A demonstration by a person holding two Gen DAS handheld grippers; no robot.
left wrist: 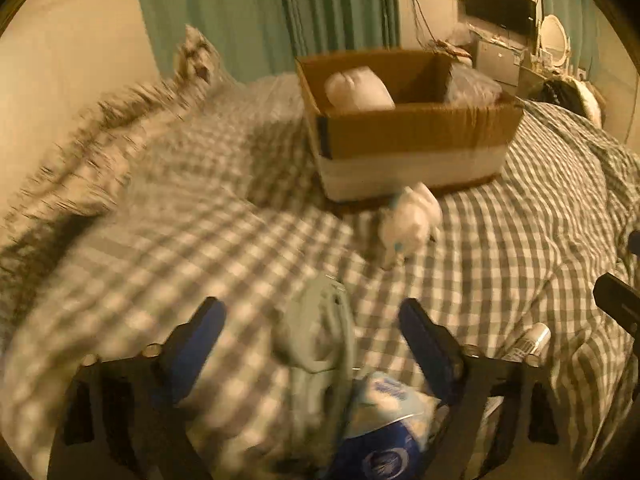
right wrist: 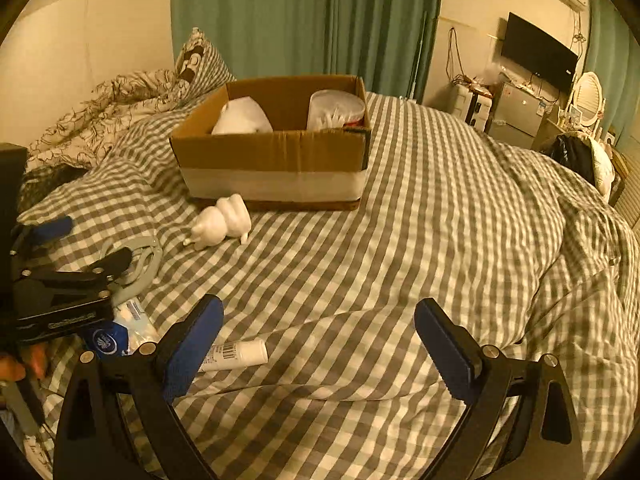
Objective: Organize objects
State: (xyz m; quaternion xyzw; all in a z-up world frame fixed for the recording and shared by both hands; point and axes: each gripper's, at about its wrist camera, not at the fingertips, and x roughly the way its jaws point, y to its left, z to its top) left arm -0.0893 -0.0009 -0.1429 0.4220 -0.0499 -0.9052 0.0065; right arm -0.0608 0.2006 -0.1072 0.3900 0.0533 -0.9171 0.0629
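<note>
A cardboard box (right wrist: 276, 160) stands on the checked bed; it also shows in the left wrist view (left wrist: 412, 136). It holds a white pouch (right wrist: 242, 118) and a tub of cotton swabs (right wrist: 336, 110). A white figurine (right wrist: 222, 222) lies in front of the box. My left gripper (left wrist: 312, 316) is open, its fingers either side of a pale green clip-like object (left wrist: 320, 336) that lies on the bed. A blue-and-white packet (left wrist: 384, 420) lies just below it. A white tube (right wrist: 236, 354) lies by my right gripper (right wrist: 320, 320), which is open and empty.
A crumpled patterned duvet and pillow (right wrist: 132, 96) lie at the bed's far left. Green curtains (right wrist: 304, 16) hang behind. A TV (right wrist: 538, 56), fridge and mirror stand at the far right. The left gripper's body (right wrist: 60, 292) shows at the right view's left edge.
</note>
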